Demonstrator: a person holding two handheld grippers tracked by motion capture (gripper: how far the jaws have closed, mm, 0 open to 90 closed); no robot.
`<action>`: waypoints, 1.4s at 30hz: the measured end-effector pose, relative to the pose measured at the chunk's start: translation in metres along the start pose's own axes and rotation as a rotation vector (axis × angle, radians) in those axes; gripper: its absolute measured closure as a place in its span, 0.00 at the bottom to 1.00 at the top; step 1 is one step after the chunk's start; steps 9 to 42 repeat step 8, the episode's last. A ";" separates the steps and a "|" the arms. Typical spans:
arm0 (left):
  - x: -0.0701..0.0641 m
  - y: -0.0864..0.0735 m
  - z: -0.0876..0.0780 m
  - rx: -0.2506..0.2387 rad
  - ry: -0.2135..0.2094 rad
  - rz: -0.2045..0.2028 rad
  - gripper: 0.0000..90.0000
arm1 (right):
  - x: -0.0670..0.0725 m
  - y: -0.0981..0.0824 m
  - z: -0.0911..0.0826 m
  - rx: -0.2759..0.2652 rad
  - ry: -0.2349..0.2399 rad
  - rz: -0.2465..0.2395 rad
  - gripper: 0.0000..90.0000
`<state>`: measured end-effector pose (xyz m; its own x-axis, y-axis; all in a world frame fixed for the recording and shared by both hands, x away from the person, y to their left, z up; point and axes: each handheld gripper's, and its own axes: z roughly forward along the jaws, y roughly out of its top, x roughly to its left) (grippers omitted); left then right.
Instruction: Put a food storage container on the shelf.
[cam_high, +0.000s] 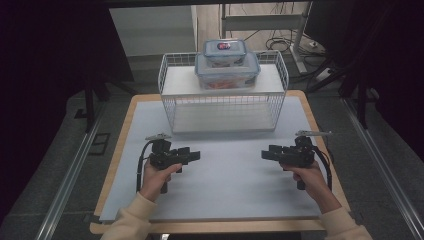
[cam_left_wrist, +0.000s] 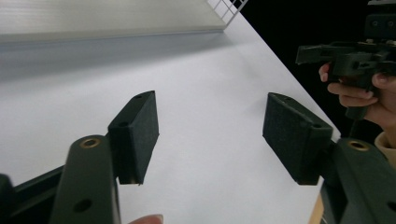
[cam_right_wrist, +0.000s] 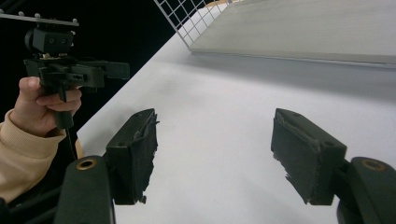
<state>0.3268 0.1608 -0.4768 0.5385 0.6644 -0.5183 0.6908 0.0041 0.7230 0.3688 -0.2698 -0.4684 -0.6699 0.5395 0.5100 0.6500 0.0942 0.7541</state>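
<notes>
Containers first: two clear lidded boxes sit stacked in the upper centre of the high view, the small container (cam_high: 224, 50) on top of the large container (cam_high: 227, 72), both on the top shelf of the white wire rack (cam_high: 170, 107) at the far end of the table (cam_high: 225, 180). At left of the high view, your left hand (cam_high: 159, 176) holds the left gripper (cam_high: 196, 156) just above the pale mat, lower left of the rack, nose pointing toward frame centre. In the left gripper view its jaws stand wide apart with nothing between them, bare white surface under them, and the rack's shelf edge runs across the top of that frame. Moving right, mid-table between the two tools is bare mat. At right of the high view, your right hand (cam_high: 311, 176) holds the right gripper (cam_high: 265, 154), nose pointing back toward centre, well apart from the left one. In the right gripper view its jaws are also wide apart and hold nothing; pad edges look frayed. Cream sleeves show at the bottom.
</notes>
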 end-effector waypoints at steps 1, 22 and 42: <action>0.000 0.000 0.000 0.001 0.001 0.003 0.37 | 0.000 0.000 0.000 0.001 -0.002 -0.002 0.35; 0.001 -0.001 0.001 0.010 0.019 0.023 0.31 | 0.001 0.000 -0.002 -0.017 -0.002 -0.009 0.33; 0.001 -0.001 0.001 0.010 0.019 0.023 0.31 | 0.001 0.000 -0.002 -0.017 -0.002 -0.009 0.33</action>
